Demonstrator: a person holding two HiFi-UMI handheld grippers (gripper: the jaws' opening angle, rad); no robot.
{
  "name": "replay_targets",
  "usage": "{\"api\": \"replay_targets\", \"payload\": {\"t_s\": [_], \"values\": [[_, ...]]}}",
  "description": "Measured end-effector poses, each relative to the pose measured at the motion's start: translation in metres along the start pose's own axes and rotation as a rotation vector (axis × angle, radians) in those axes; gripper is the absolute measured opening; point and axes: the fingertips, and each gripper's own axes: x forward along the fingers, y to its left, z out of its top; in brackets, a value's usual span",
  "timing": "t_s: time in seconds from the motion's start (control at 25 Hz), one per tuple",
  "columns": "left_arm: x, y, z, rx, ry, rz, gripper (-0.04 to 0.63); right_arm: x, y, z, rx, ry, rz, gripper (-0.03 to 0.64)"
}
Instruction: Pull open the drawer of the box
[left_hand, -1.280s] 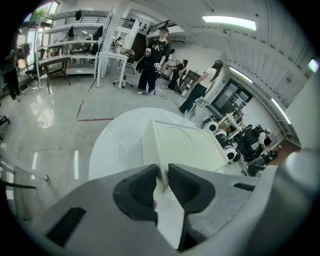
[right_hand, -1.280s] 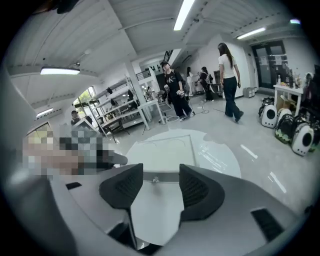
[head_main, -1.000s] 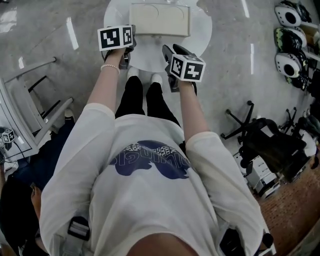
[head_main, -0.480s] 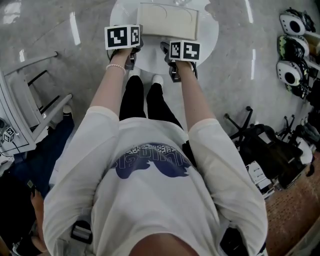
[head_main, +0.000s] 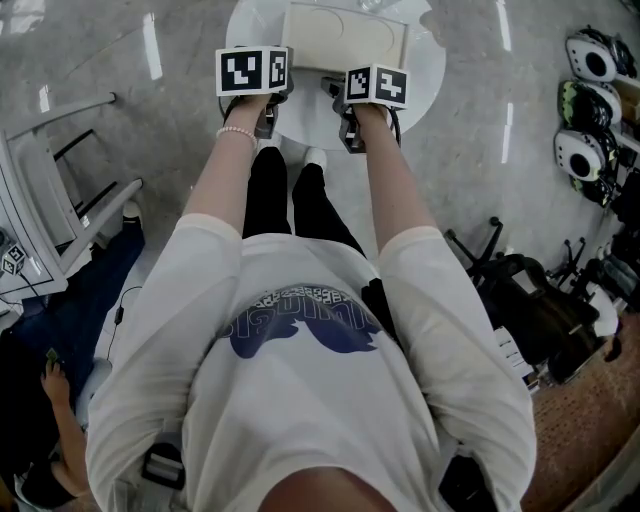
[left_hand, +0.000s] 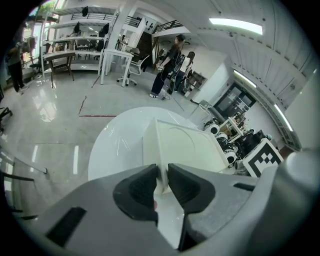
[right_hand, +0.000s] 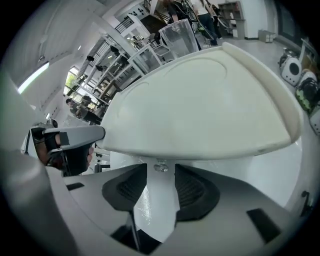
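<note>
Left gripper (left_hand: 162, 172): clenched on near left corner of box (left_hand: 190, 145), on round white table (left_hand: 115, 145). Right gripper (right_hand: 161, 175): just right of it at box's near face, jaws apart, small knob (right_hand: 161, 166) between tips, neither pad touching it

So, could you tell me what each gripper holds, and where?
The left gripper clamps the box at its near left corner; right gripper holds nothing yet, jaws apart around the drawer knob.

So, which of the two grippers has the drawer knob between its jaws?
The right gripper: the small knob sits between its open jaws, while the left gripper clamps the box corner.
</note>
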Motion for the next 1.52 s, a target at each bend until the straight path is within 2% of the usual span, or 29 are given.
{"api": "replay_targets", "payload": {"t_s": [0.16,0.28,0.56,0.88,1.52], "values": [[-0.0002,-0.0017,0.0003,-0.001,0.003,0.002,0.081,0.0009,-0.003,0.0044,0.017,0.012,-0.008,0.156],[0.0005,-0.0019,0.0014,-0.003,0.005,0.0,0.081,0.0015,-0.0065,0.0062,0.015,0.029,-0.022,0.112],[-0.0006,-0.0005,0.0014,-0.004,0.007,-0.002,0.081,0.0038,-0.0011,0.006,-0.001,0.05,-0.003,0.07],[0.0,0.0007,0.0001,0.0,0.011,0.001,0.081,0.0054,-0.0002,0.0046,-0.021,0.059,0.004,0.066],[-0.0013,0.0009,0.0006,-0.001,0.02,0.013,0.081,0.0034,0.0019,-0.0008,0.018,0.032,0.018,0.064]]}}
